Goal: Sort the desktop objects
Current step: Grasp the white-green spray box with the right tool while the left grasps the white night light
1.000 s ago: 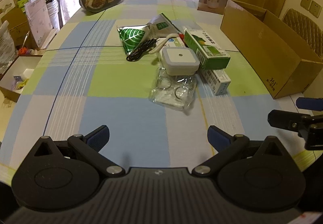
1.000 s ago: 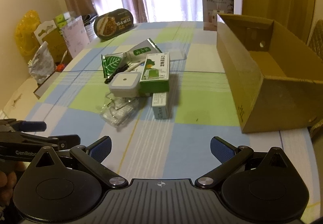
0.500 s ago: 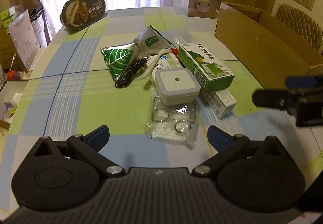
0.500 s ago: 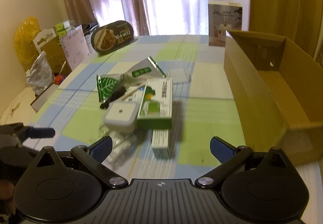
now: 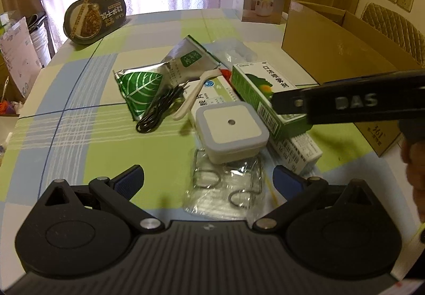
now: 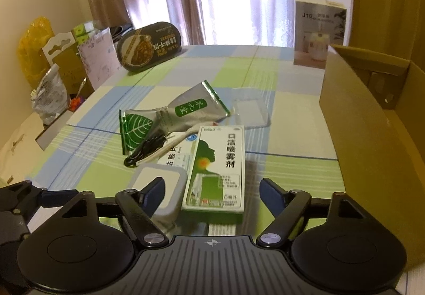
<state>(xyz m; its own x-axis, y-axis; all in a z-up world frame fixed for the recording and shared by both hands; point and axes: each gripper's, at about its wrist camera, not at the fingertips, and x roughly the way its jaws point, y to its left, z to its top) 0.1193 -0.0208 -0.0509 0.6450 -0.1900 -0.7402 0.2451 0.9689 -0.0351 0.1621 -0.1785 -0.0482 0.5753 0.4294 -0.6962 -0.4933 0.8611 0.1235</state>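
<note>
Tongs come in two pairs, both spread wide and empty. The left tongs (image 5: 208, 178) hover low over one clear plastic bag (image 5: 228, 188) with two metal rings showing, just ahead of them on the checked bench (image 5: 79, 135). Beyond the bag sits one square white night light (image 5: 230, 127). The right tongs (image 6: 212, 188) hang over the near end of one green spray box (image 6: 219, 170), which lies between their fingers; one white box (image 5: 297, 148) lies under it. Farther out lie one black cable (image 5: 159, 109), one white medicine box (image 5: 209, 97) and two foil pouches. Right of both tongs stands one open cardboard box (image 6: 372, 135).
</note>
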